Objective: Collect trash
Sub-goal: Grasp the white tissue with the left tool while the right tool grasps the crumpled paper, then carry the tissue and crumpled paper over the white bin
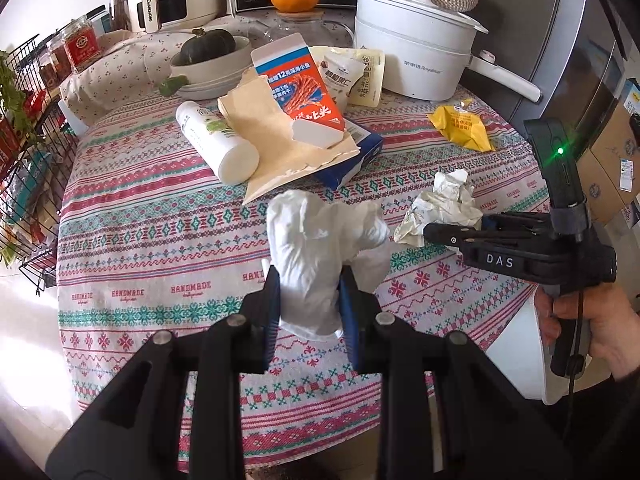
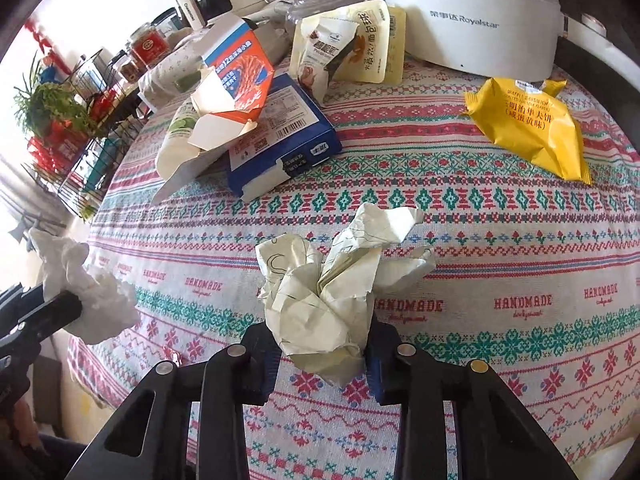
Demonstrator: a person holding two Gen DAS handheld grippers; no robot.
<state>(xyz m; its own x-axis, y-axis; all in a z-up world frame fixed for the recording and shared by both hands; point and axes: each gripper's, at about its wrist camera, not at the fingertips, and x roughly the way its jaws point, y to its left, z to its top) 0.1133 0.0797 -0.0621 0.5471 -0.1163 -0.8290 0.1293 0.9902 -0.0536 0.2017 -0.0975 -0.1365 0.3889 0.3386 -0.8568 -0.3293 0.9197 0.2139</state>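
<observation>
My left gripper [image 1: 310,312] is shut on a crumpled white tissue [image 1: 320,248] and holds it above the patterned tablecloth [image 1: 160,240]. The same tissue [image 2: 88,292] shows at the left of the right wrist view, held in the left gripper [image 2: 64,304]. My right gripper [image 2: 324,348] is shut on a crumpled cream paper wrapper [image 2: 332,288]; it also shows in the left wrist view [image 1: 440,208] at the tip of the right gripper [image 1: 430,232]. A yellow snack wrapper [image 2: 528,124] lies on the table at the far right.
An orange-and-blue carton [image 1: 300,92], a blue box [image 2: 280,136], a white bottle [image 1: 216,140], a torn paper bag [image 1: 272,152] and snack packets [image 2: 348,48] crowd the table's far side. A white cooker [image 1: 416,48] stands behind. A wire rack [image 1: 28,160] stands left.
</observation>
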